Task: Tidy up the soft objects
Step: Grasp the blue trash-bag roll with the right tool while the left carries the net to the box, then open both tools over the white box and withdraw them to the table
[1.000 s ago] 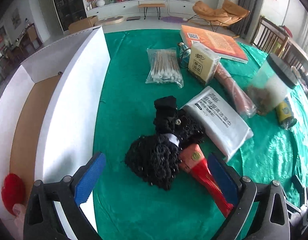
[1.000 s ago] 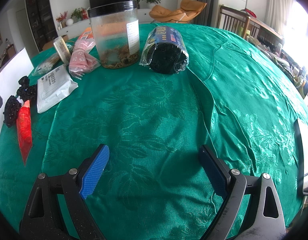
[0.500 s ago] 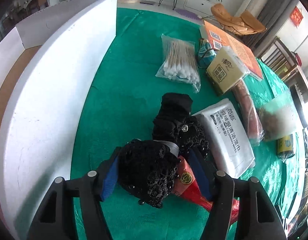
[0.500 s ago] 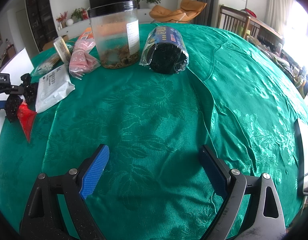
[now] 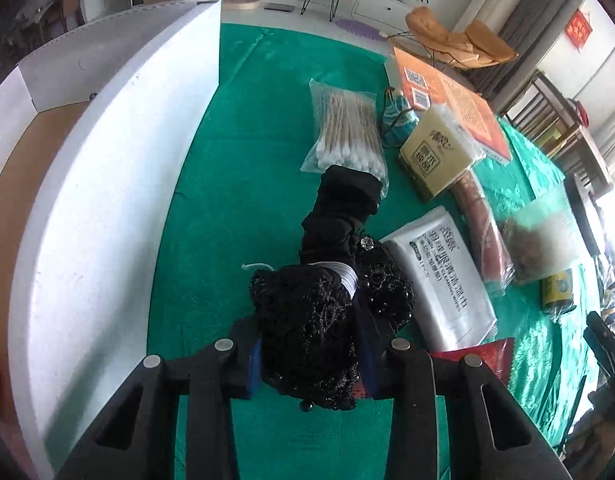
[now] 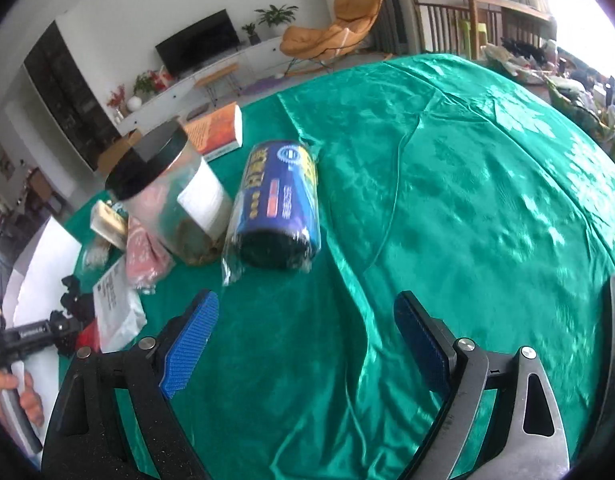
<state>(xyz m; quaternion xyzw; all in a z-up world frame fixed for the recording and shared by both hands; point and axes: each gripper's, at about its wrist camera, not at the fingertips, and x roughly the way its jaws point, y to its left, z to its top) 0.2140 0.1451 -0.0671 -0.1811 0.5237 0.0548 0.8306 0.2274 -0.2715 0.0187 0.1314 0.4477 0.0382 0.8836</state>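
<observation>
- White box [image 5: 107, 168], filling the left of the left-wrist view: standing open alongside the green table [image 5: 243, 168], apparently serving as the bin for soft things.
- Left hand-held gripper [image 5: 311, 356], lower centre of that view: clamping its blue pads on the black lacy bundle [image 5: 307, 320], which is lying just right of the box wall, presumably so it can be lifted across.
- Cotton swabs [image 5: 347, 136], tissue pack [image 5: 439, 156] and wipes pouch [image 5: 439, 280], upper and middle right: waiting their turn.
- Right hand-held gripper [image 6: 307, 344], lower centre of the right-wrist view: hanging with jaws apart and empty, below the wrapped blue roll [image 6: 279, 208] in that frame.
</observation>
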